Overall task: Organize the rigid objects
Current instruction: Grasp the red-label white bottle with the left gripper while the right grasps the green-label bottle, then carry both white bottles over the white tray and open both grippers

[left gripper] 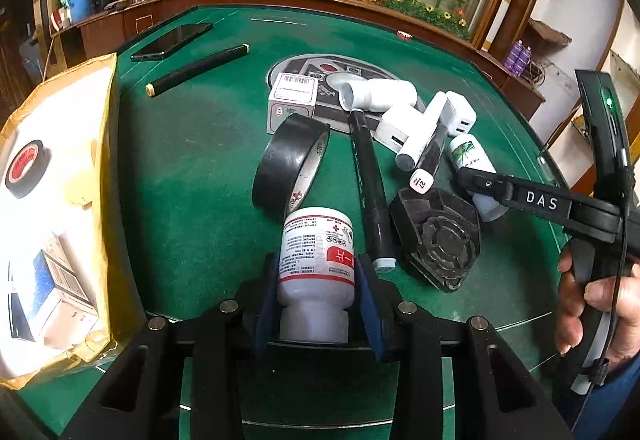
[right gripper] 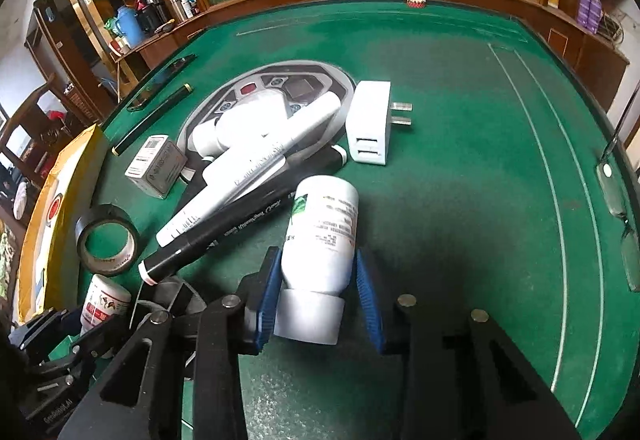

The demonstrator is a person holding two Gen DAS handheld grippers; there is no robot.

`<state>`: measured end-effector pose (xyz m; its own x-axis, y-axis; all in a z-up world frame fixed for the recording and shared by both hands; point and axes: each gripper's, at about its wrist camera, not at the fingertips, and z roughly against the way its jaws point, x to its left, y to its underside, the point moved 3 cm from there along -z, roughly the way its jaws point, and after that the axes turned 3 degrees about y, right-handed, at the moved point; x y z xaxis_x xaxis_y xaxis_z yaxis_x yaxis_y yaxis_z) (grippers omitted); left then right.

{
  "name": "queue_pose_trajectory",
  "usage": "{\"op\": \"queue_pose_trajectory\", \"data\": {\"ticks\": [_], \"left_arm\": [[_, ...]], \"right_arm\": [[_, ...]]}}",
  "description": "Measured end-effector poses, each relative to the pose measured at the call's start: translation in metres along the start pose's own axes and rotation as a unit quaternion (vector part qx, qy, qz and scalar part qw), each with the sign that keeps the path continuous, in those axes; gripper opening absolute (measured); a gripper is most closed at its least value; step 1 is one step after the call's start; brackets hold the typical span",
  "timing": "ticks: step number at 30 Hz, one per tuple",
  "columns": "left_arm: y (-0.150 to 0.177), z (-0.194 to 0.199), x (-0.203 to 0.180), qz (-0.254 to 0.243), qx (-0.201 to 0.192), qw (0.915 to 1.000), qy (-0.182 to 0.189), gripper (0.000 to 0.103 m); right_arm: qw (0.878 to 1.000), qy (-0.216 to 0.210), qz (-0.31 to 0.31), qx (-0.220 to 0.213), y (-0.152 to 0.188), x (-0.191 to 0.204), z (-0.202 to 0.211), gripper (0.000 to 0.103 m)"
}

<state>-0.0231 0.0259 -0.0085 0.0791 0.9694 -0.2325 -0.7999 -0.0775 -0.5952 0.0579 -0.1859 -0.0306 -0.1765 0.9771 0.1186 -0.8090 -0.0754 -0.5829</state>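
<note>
My left gripper [left gripper: 318,280] has its blue fingers [left gripper: 267,292] clamped on a white bottle with a red label [left gripper: 318,256], cap toward me, low over the green counter [left gripper: 192,175]. My right gripper [right gripper: 316,292] grasps a white bottle with a green leaf label [right gripper: 320,236] the same way. Just beyond lie a black tape roll [left gripper: 290,163], black markers [left gripper: 370,195], white chargers [right gripper: 370,121] and a small box [left gripper: 292,101]; a yellow-edged box [left gripper: 100,143] sits left
</note>
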Motion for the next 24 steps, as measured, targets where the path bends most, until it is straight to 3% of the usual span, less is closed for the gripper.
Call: {"op": "queue_pose_trajectory", "data": {"ticks": [4,11,15,24], "left_arm": [[0.002,0.004,0.005,0.014,-0.008,0.9998,0.010,0.037],[-0.005,0.025,0.005,0.020,-0.038,0.9989,0.020,0.037],[-0.009,0.033,0.002,0.018,-0.049,0.9984,0.021,0.037],[-0.012,0.053,0.015,0.031,-0.071,0.9968,0.019,0.037]], "right_arm": [[1.000,-0.013,-0.012,-0.003,-0.001,-0.002,0.003,0.034],[0.998,-0.013,-0.019,-0.054,-0.008,-0.005,0.026,0.034],[0.996,-0.048,-0.022,-0.067,-0.009,0.000,0.032,0.034],[0.992,-0.084,0.011,-0.097,-0.009,0.025,0.047,0.034]]}}
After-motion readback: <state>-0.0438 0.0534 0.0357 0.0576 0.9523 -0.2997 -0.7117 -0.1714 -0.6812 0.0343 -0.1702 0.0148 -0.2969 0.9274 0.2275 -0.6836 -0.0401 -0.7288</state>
